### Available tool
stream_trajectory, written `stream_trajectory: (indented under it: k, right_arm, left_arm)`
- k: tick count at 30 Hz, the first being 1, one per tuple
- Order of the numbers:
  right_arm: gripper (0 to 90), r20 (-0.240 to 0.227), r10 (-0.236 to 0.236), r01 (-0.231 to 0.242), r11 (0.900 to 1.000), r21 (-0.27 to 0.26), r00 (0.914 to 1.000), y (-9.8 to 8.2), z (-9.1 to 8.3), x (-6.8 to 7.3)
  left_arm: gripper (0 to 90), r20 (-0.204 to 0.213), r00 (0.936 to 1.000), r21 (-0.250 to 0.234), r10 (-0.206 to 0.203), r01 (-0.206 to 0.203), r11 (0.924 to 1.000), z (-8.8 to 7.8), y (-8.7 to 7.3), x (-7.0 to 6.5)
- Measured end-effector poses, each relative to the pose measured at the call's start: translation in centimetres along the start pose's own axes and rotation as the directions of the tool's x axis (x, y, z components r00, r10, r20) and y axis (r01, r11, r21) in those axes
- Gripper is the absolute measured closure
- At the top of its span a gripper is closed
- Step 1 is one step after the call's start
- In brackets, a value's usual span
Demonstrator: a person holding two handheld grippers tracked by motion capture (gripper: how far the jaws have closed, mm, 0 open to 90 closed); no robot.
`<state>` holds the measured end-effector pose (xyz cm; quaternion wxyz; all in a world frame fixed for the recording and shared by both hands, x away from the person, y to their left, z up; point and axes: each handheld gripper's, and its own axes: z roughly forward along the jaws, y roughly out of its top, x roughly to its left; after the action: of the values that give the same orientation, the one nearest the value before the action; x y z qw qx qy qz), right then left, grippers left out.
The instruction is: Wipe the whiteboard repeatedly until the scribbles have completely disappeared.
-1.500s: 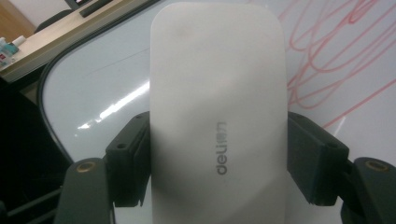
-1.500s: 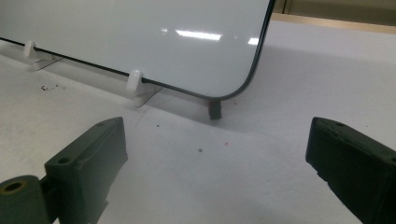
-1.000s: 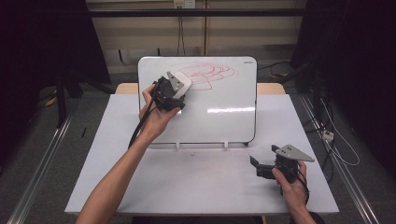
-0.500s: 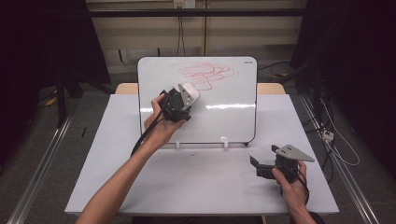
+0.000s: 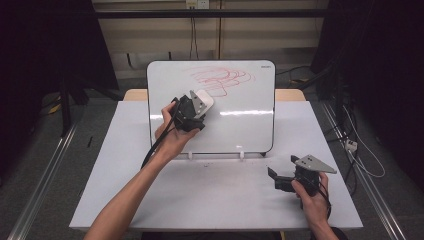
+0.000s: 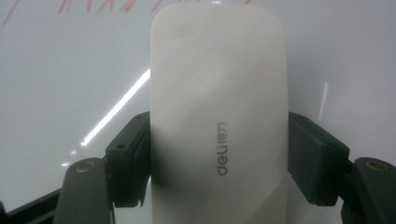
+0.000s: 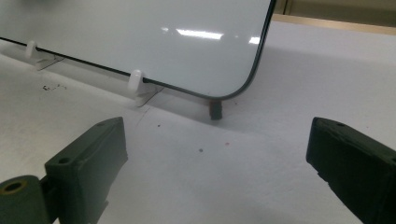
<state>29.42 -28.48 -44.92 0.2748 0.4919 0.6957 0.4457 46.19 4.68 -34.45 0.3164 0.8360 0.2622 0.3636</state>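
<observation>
A whiteboard [image 5: 240,125] stands propped on the white table, with red scribbles [image 5: 220,80] near its top. My left gripper [image 5: 197,105] is shut on a white eraser [image 5: 202,99] and holds it against the board, just below and left of the scribbles. From the left gripper view the eraser [image 6: 217,116] sits squeezed between both pads, with the board's glossy face behind it. My right gripper [image 5: 280,179] rests low at the table's front right, open, nothing between its jaws. In the right gripper view it [image 7: 217,182] faces the board's lower right corner [image 7: 233,91].
The board stands on small white clips [image 5: 241,155] and a dark foot [image 7: 215,110]. Bare table surface [image 5: 200,190] lies in front of it. Black curtains and cables flank the table; a wooden edge [image 5: 290,94] shows behind the board.
My left gripper carried the eraser to the right and slightly downward across the board. The red scribbles look fainter at their left side. The right hand stayed put.
</observation>
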Motion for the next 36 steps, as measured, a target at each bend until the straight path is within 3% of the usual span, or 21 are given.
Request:
stream_trajectory:
  k: [10,20,30,32,33,34,36]
  right_arm:
    - [5.1,-0.002,0.0,0.0,1.0,0.0,1.0,0.0,0.0,0.0]
    - [5.1,-0.008,0.0,0.0,1.0,-0.002,1.0,0.0,0.0,0.0]
    - [5.0,-0.009,0.003,-0.003,1.0,0.0,1.0,0.0,0.0,-0.1]
    - [4.9,-0.009,0.001,-0.001,1.0,-0.001,1.0,0.0,0.0,-0.1]
    - [5.0,-0.01,0.001,-0.001,1.0,-0.001,1.0,0.0,0.0,-0.1]
    - [5.0,-0.01,0.001,-0.001,1.0,-0.001,0.9999,0.0,0.0,0.0]
    - [5.0,-0.01,0.0,0.0,1.0,-0.001,1.0,0.0,0.0,0.0]
  left_arm:
    - [30.8,-0.027,0.9981,-0.01,-0.056,0.056,0.9984,-0.1,1.1,3.1]
    - [30.9,-0.052,0.9897,-0.023,-0.134,0.133,0.9909,-0.4,1.9,6.3]
    - [30.9,-0.058,0.9765,-0.049,-0.208,0.205,0.9775,-0.4,2.3,7.4]
    - [30.8,-0.066,0.9771,-0.055,-0.202,0.199,0.9784,-0.3,2.2,7.3]
    - [30.8,-0.068,0.9803,-0.044,-0.185,0.183,0.9822,-0.3,2.2,7.4]
    - [30.9,-0.074,0.9769,-0.065,-0.2,0.196,0.9785,-0.2,2.1,7.2]
    - [30.8,-0.071,0.9785,-0.075,-0.194,0.189,0.9792,-0.2,2.0,7.2]
